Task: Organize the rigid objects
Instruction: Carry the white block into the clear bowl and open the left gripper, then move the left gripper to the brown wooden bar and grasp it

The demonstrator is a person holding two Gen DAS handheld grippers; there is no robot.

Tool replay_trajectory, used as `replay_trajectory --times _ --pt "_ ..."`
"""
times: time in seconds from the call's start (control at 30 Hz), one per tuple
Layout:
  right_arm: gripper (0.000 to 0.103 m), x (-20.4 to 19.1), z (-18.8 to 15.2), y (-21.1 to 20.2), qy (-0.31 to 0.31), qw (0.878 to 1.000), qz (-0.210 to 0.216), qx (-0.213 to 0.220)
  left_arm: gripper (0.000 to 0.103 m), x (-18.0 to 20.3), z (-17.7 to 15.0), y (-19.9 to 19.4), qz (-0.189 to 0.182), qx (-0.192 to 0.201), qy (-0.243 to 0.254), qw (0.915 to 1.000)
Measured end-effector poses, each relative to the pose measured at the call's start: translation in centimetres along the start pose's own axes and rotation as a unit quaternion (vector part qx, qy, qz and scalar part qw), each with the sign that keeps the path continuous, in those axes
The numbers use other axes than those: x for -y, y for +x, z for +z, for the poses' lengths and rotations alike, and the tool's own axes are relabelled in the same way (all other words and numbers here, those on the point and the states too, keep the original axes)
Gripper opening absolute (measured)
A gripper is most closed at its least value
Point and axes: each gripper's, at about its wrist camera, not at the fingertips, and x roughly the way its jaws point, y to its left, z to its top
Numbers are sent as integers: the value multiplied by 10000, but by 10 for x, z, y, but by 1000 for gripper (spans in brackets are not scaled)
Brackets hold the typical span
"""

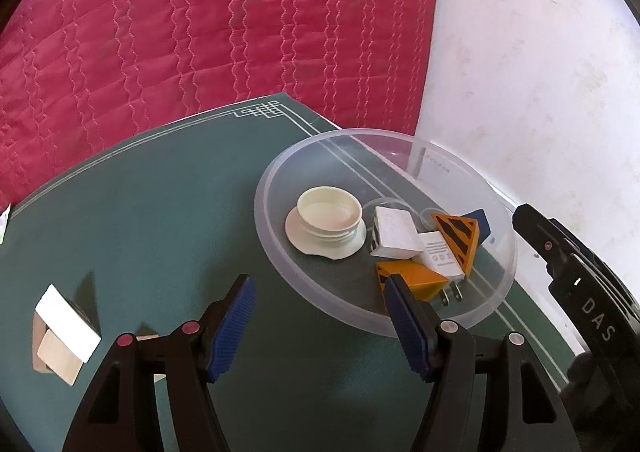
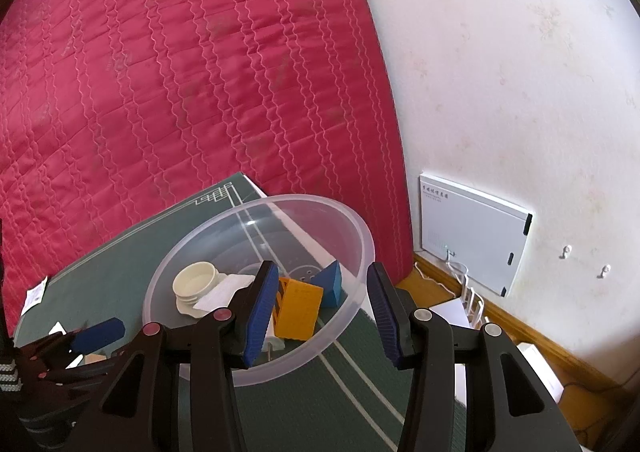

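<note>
- We read the white letters "DAS" on the black body of the right gripper (image 1: 596,316), seen at the right edge of the left wrist view; a short white bar stands above them.
- We see small printed lines and symbols on the label of the white charger (image 1: 440,252) lying in the clear bowl (image 1: 280,252), too small to read.
- We see a row of dark characters along the top edge of the white wall box (image 2: 472,236), and smaller lines beneath; we cannot make them out.
- We see print on a small paper slip (image 2: 35,296) on the green mat (image 2: 120,252), illegible.
</note>
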Motion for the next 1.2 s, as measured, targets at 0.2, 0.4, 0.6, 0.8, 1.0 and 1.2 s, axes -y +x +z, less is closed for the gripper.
replay_trajectory --times 0.2,0.4,0.6,0.8,1.0,1.2 --pt "49 -3 1 0 -30 10000 11 15 81 -9 -3 -6 65 -31 -227 9997" --pt "49 -7 0 -1 -67 10000 25 35 88 -20 -11 -18 366 7 -313 9988" --pt "52 -10 -1 -4 -138 9999 59 81 90 -42 -22 -34 637 86 -484 9968" --pt "52 -11 -3 -5 -175 9998 63 117 90 -76 -33 -50 953 104 -786 9923" --pt "52 -12 -3 -5 -176 9998 52 116 90 -117 -49 -66 1336 99 -1196 9837" --pt "52 -12 -3 -5 -187 9997 58 116 90 -153 -62 -74 1676 85 -1548 9736"
